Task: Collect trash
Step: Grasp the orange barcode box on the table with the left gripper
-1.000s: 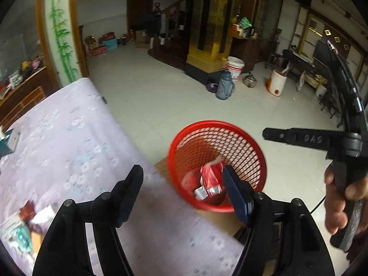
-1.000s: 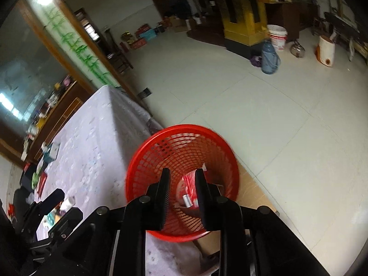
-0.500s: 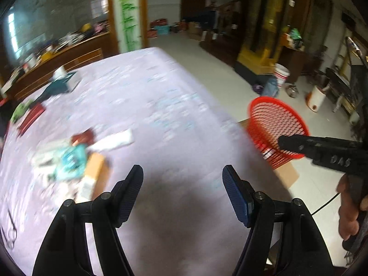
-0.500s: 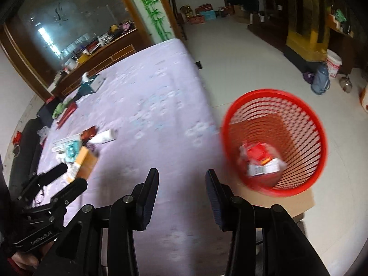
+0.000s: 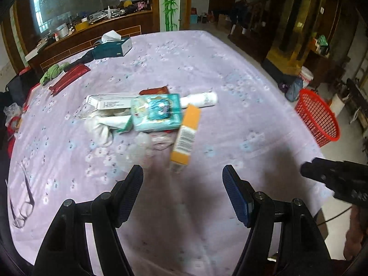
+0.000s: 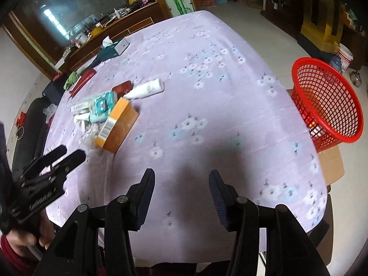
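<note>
So both claws are wide and empty — left claw (image 5: 182, 184) and right claw (image 6: 181, 184) hover over the lilac surface (image 6: 207, 46). Trash pile's mid-surface: orange box (image 5: 186, 135), teal packet (image 5: 158, 112), white bottle (image 5: 202, 99). Red basket (image 6: 326, 105) sits off the right edge.

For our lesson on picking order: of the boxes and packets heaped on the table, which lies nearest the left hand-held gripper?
The orange box with the barcode. Its near end points at the left hand-held gripper, while the teal packet and white carton lie beyond it.

Lilac floral tablecloth (image 5: 230, 119), red mesh basket (image 6: 326, 101), orange box (image 5: 186, 133).
</note>
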Demonstrator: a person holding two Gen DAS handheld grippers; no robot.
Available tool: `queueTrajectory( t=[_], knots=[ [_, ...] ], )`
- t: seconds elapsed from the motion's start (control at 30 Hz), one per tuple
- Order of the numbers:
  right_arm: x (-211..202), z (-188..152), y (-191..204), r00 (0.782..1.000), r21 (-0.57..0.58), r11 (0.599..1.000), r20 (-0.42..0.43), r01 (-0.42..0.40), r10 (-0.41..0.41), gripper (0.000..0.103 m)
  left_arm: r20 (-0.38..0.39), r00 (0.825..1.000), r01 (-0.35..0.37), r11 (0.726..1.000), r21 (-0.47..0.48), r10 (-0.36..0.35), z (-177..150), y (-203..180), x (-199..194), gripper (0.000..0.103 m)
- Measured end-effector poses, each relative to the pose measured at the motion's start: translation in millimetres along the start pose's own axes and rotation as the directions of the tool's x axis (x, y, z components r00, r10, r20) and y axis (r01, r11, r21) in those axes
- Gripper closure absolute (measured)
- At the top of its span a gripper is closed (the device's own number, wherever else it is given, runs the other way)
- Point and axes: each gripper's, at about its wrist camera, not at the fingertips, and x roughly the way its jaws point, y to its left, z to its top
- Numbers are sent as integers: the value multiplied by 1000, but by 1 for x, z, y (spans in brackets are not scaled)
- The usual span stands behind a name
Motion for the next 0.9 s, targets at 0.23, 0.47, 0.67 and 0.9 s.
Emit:
queueTrajectory(
  t=[0.23, 0.47, 0.67, 0.9],
  knots=[
    [-6, -7, 6, 1000, -16, 1000, 4, 27, -27, 50, -46, 999, 6, 997, 78, -2, 21, -4, 41, 35],
    [-23, -3, -32, 997, 24, 997, 24, 78, -79, 49, -119, 993, -6, 993, 115, 20, 33, -24, 90, 69],
    [-16, 9, -43, 999, 37, 998, 10, 44, -44, 49, -121, 992, -26, 997, 77, 35, 29, -23, 97, 81],
    [10, 31, -8, 998, -27, 998, -23, -54, 53, 49, -36, 999, 30, 999, -12, -30, -8, -6, 33, 81]
  ],
)
